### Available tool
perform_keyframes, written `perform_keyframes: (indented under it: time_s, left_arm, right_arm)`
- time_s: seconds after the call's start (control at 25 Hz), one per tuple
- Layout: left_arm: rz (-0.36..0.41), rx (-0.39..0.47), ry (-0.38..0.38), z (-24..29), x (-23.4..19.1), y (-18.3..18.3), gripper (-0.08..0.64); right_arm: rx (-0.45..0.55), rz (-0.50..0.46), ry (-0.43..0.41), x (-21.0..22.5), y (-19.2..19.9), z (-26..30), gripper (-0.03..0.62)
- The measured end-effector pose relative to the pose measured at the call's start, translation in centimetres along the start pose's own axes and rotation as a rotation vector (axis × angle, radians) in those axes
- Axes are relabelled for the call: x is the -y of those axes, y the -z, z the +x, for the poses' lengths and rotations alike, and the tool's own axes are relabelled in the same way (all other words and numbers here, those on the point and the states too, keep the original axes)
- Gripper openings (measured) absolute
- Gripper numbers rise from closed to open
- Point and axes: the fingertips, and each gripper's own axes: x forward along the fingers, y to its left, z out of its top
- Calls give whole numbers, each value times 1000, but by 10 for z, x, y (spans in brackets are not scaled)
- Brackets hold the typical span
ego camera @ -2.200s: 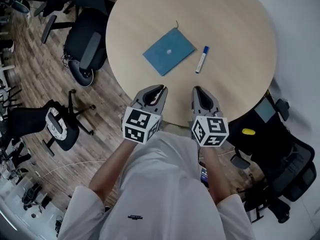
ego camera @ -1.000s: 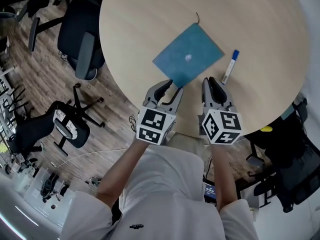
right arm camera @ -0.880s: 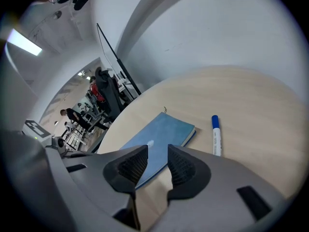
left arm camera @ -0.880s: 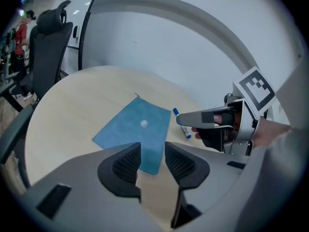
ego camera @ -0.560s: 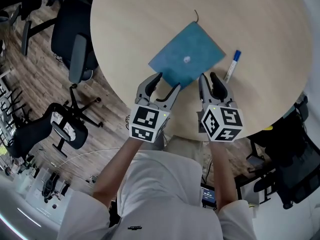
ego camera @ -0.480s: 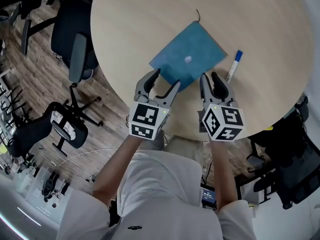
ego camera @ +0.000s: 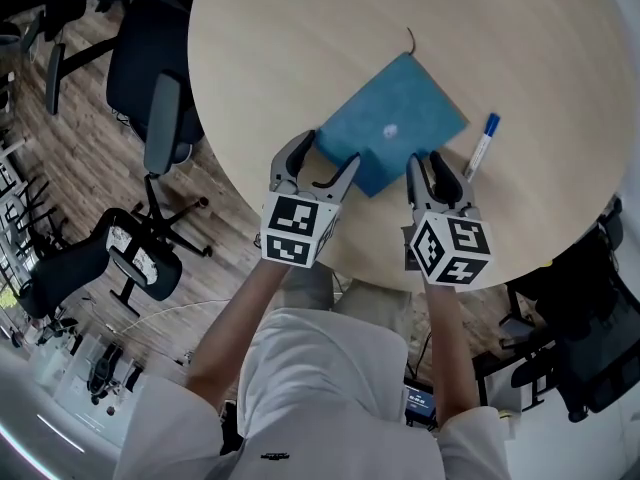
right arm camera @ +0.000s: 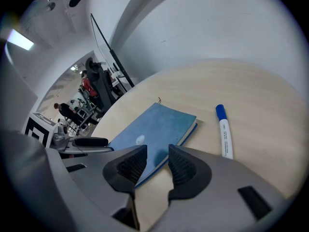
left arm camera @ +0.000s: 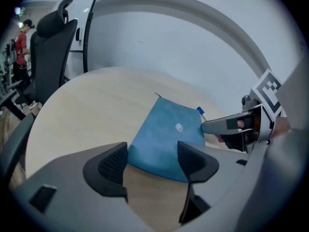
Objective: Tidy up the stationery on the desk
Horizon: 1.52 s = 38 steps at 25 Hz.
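A blue notebook (ego camera: pixel 393 123) lies slanted on the round wooden table (ego camera: pixel 300 28), with a thin cord at its far corner. A white marker with a blue cap (ego camera: pixel 481 148) lies just right of it. My left gripper (ego camera: pixel 322 163) hovers at the notebook's near left corner. Its jaws have just been opening and now stand wide, and the notebook (left arm camera: pixel 166 134) edge shows in the gap, untouched. My right gripper (ego camera: pixel 428 168) hangs at the notebook's near right edge, left of the marker. Its jaws are slightly apart and hold nothing. In the right gripper view, notebook (right arm camera: pixel 154 129) and marker (right arm camera: pixel 224 132) lie ahead.
The table's near edge runs just under both grippers. Black office chairs (ego camera: pixel 160 98) (ego camera: pixel 120 258) stand on the wooden floor at left, and another chair (ego camera: pixel 590 348) at right. A white wall (left arm camera: pixel 193 47) curves behind the table. People (right arm camera: pixel 87 88) are far off.
Both grippers have moved forward and down over the table's edge up to the notebook. The left jaws have spread from nearly closed to wide.
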Motion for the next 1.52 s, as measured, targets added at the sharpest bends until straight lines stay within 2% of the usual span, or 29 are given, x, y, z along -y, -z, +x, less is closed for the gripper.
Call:
perform_keyframes:
  time_s: [0.12,0.28,0.48,1.08,1.32,1.52]
  left_arm:
    - [17,7,-15,-1,0,0,308]
    - [-10,17,-27,-1,-8,-4,308]
    - [-36,-24,27,7,-9,0,310]
    - [-20,-83,83,-4,26,29,310]
    - [-38,-97,114,-6,42,36,310]
    - [-69,-94,140,-4,52,37,310]
  right_arm:
    - [-6,11,13,0,3,4,135]
    - [-14,13,27,1,2,7,137]
    - [-23,12,37,3,4,11,137]
    - [10,-37,40,15,-18,19,137]
    - [15,-102,43,19,-27,24,137]
    - [32,-95,38,24,-34,27,137]
